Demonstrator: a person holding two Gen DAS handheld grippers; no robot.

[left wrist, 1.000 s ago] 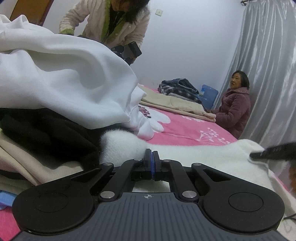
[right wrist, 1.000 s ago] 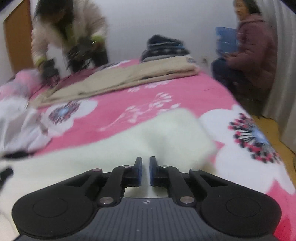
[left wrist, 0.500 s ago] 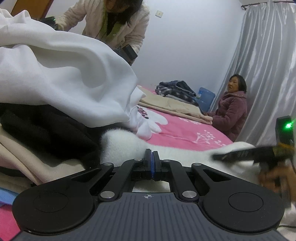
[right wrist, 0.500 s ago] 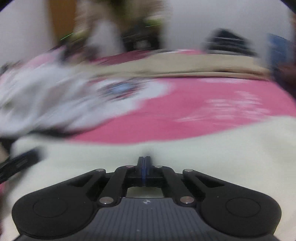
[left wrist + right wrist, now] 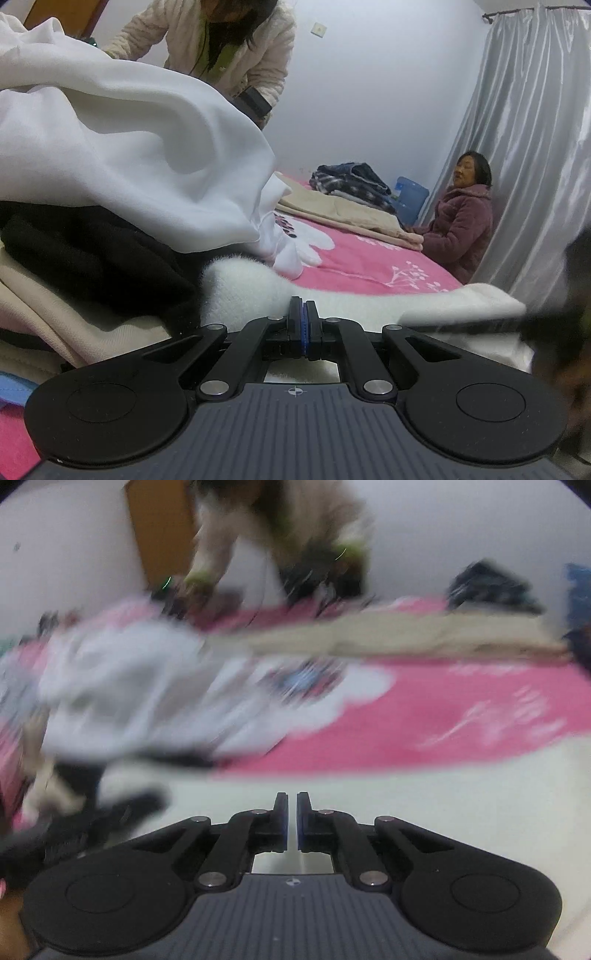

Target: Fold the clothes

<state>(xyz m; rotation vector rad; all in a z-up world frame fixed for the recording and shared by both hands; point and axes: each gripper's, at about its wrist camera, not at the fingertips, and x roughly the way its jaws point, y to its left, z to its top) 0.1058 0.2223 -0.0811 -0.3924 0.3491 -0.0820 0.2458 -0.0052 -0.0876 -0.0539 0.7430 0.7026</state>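
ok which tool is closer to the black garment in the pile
Left. The left tool sits right beside the black garment; the right tool is farther off, across the cream fleece.

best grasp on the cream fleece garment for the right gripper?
Take the cream fleece garment at its free far corner, coming in low from the curtain side. That end lies flat and uncovered; the other end runs under the clothes pile.

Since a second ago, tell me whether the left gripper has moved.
No. In the left wrist view the left gripper sits shut at the same spot on the cream fleece, beside the black garment.
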